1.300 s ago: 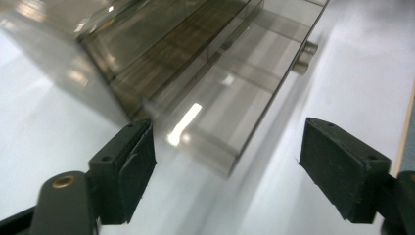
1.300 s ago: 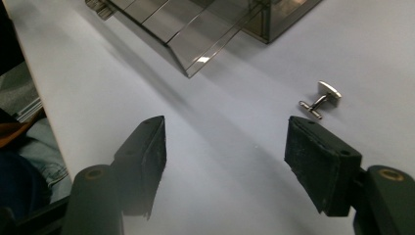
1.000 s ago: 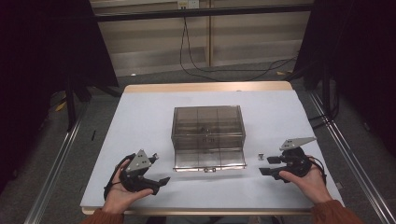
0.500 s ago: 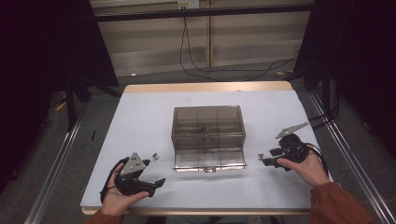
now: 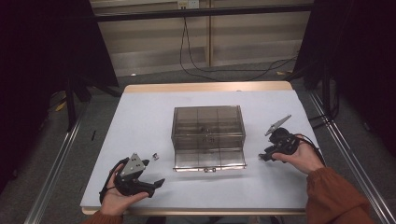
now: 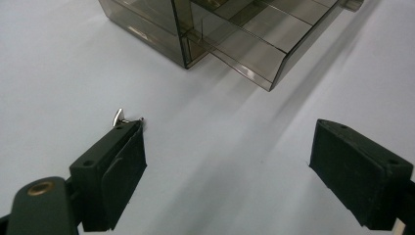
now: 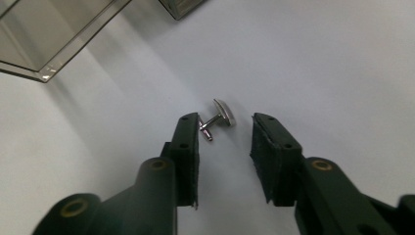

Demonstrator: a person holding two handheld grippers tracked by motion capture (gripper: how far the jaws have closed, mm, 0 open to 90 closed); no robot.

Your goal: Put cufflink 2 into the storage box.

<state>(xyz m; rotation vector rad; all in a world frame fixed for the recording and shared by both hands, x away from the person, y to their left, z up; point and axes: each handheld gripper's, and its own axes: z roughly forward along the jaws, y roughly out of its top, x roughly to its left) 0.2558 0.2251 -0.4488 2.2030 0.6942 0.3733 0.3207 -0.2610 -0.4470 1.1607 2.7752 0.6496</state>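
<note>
A smoky clear drawer box (image 5: 208, 126) stands mid-table, its bottom drawer (image 5: 210, 161) pulled out toward me. My right gripper (image 5: 264, 156) sits just right of that drawer. In the right gripper view a silver cufflink (image 7: 219, 118) lies on the table between the tips of the right gripper (image 7: 226, 120). The jaws have just been closing and stand narrow; the pads do not press on it. My left gripper (image 5: 152, 172) rests at the front left, open wide. A second cufflink (image 5: 155, 156) lies by it, just past one fingertip (image 6: 128, 132) of the left gripper (image 6: 230, 129).
The white table (image 5: 140, 116) ends in a wooden far edge. Black cables lie on the floor beyond it and metal rails run along both sides. The box corner (image 6: 186, 44) is close ahead of the left gripper, and the open drawer (image 7: 49, 44) lies up-left of the right one.
The right hand has moved left and away from the front edge, toward the box's drawer, and its jaws stand narrower. The left hand has stayed put.
</note>
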